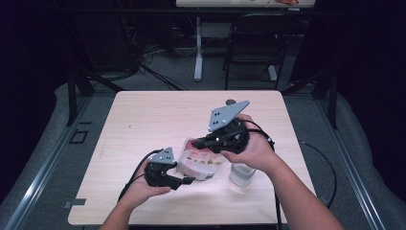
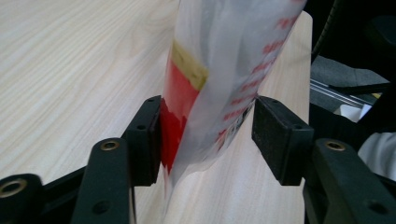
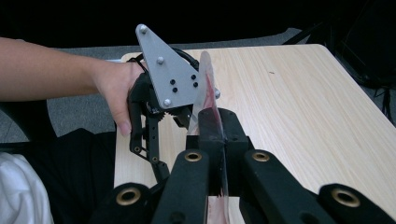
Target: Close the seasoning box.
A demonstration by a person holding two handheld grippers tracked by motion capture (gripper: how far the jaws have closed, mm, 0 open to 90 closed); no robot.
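Black pads of my right gripper point(image 3: 219, 140) are pressed flat together on the upper edge of a clear plastic pouch point(image 2: 219, 74) with red print, so that the film runs as a thin sheet straight up out of the closed jaws. My left gripper point(image 2: 205, 135) stands wide: the pouch's lower corner hangs between its two pads, one pad lying right against the red side of the film, the other standing clear of it with a gap showing, so there is no squeeze from that side.

From above, the pouch point(image 1: 201, 160) hangs between my two hands over the near middle of the pale wooden table point(image 1: 143, 120), my right gripper point(image 1: 201, 143) at its top and my left gripper point(image 1: 189, 180) low at its near-left corner. My right hand point(image 1: 253, 146) is the higher one, its grey plate tilted up; my left hand point(image 1: 146, 189) sits close to the table's near edge. Just right of the pouch, under my right wrist, a small clear jar point(image 1: 242, 175) stands on the wood. Beyond the table are a dark chair point(image 1: 258, 43) and loose cables on the floor.
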